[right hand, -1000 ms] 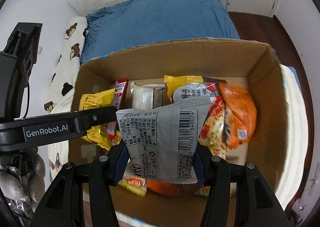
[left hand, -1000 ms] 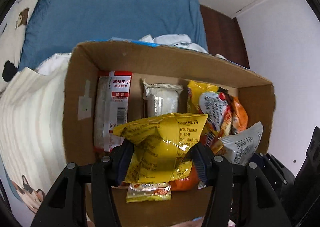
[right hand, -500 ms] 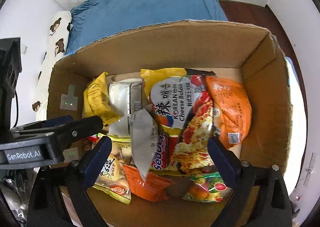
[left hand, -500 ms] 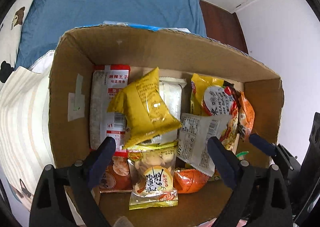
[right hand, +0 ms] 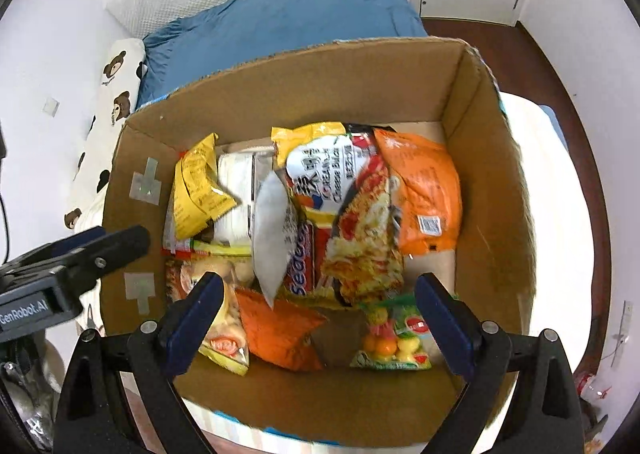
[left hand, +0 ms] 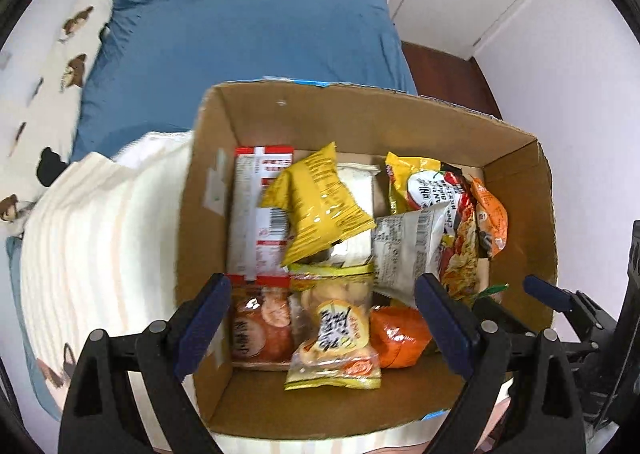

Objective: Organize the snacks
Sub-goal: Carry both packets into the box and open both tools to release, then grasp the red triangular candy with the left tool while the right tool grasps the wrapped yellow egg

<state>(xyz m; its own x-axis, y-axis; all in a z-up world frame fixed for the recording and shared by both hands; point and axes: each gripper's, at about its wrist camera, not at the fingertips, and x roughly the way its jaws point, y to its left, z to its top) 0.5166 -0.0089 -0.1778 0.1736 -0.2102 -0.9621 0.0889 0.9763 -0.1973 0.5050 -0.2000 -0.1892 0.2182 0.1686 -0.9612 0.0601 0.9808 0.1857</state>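
Snacks [right hand: 352, 214] fill the cardboard box [right hand: 492, 190]; both grippers gape empty above

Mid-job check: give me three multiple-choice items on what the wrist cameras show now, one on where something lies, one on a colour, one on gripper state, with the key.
1. Where does the yellow packet lie?
A. on the blue bedding
B. inside the cardboard box, on top of other snacks
C. between the left gripper's fingers

2. What colour is the packet nearest the box's right wall in the right wrist view?
A. orange
B. green
C. purple

3. What state are the left gripper and right gripper in?
A. both shut on packets
B. only the left is open
C. both open, holding nothing

Key: 1 B, the yellow packet rests tilted on the pile within the box walls. 2 A, an orange bag lies along that side. 3 C, each view shows the fingers spread wide with nothing between them.
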